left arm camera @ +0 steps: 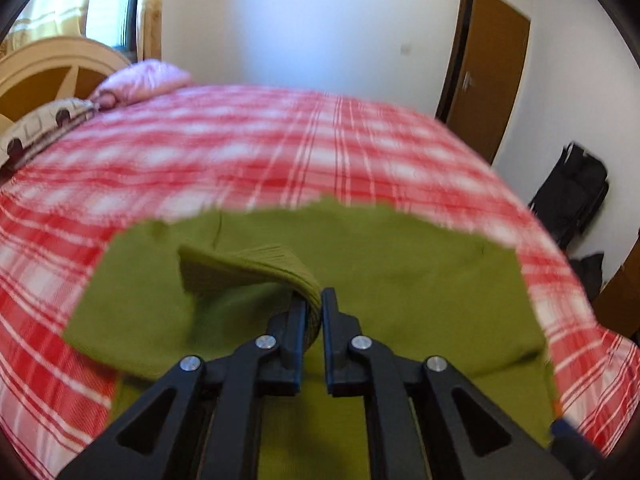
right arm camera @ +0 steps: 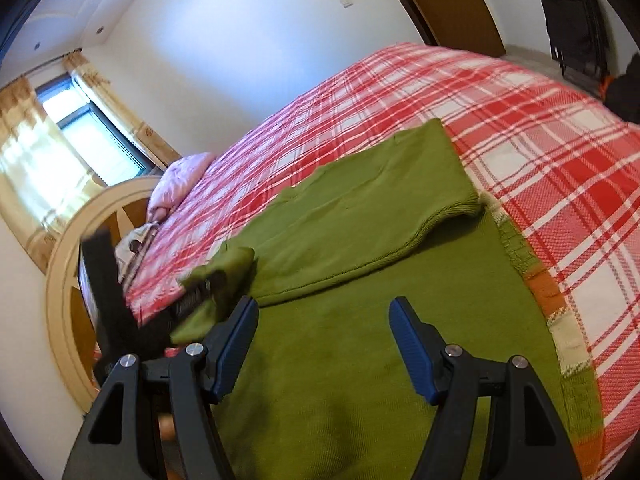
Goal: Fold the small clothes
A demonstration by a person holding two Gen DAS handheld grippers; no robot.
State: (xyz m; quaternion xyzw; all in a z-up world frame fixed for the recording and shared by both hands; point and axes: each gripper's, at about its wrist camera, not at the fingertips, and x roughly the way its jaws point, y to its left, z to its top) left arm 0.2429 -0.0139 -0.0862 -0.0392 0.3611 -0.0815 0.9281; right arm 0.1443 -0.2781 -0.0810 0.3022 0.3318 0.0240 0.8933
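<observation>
Plaid bed (right arm camera: 540, 128) carries the green sweater (right arm camera: 360, 208); left gripper (left arm camera: 316, 300) pinches its ribbed cuff (left arm camera: 280, 264), seemingly nearer the headboard edge; right gripper (right arm camera: 324, 312) gapes empty.

We see a bed (right arm camera: 540, 128) under a red-and-white plaid cover filling the middle of both views, with a pink pillow (right arm camera: 182, 180) and a curved cream headboard (right arm camera: 64, 264) at the left. Plain white walls (left arm camera: 312, 20) rise behind it, and a brown wooden door (left arm camera: 494, 76) stands at the upper right. Daylight comes through a window (right arm camera: 96, 128) with yellow curtains (right arm camera: 32, 168) at the left, and dark bags (left arm camera: 572, 196) sit against the wall at the right edge.
</observation>
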